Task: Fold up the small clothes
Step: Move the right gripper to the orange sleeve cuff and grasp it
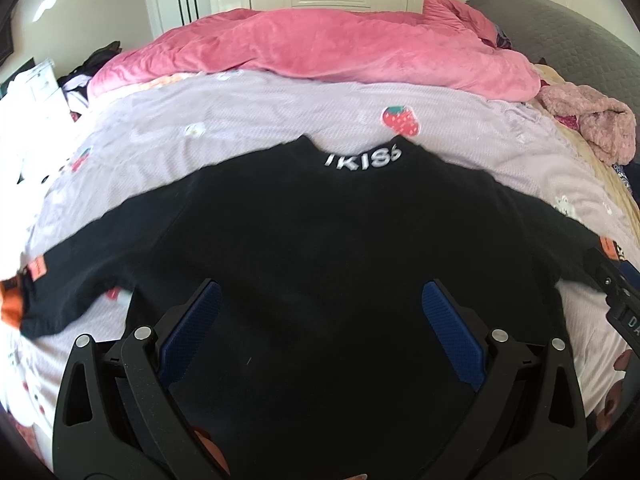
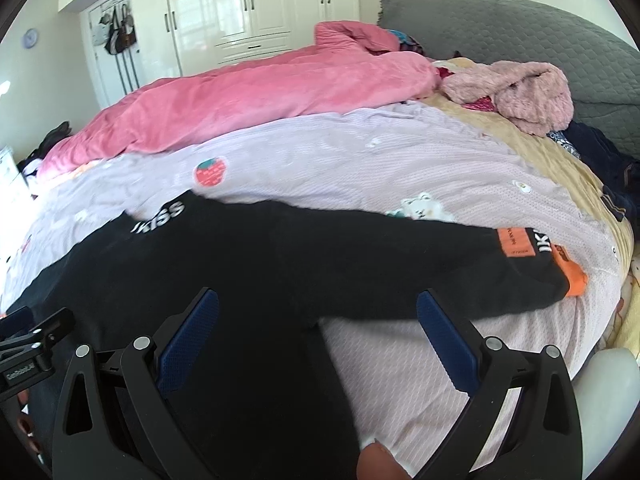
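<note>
The black top (image 1: 320,232) lies flat on the bed's purple sheet (image 1: 260,120), sleeves out sideways. Left gripper (image 1: 322,320) and right gripper (image 2: 318,324) hover above it, jaws spread wide, with bare sheet past the collar.

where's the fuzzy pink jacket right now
In the right wrist view the fuzzy pink jacket lies crumpled at the far right of the bed, between the pink blanket and the grey headboard.

We see bright daylight | glare on wardrobe doors (image 2: 224,4) at 12 o'clock | motion blur | dark fisheye corners
</note>
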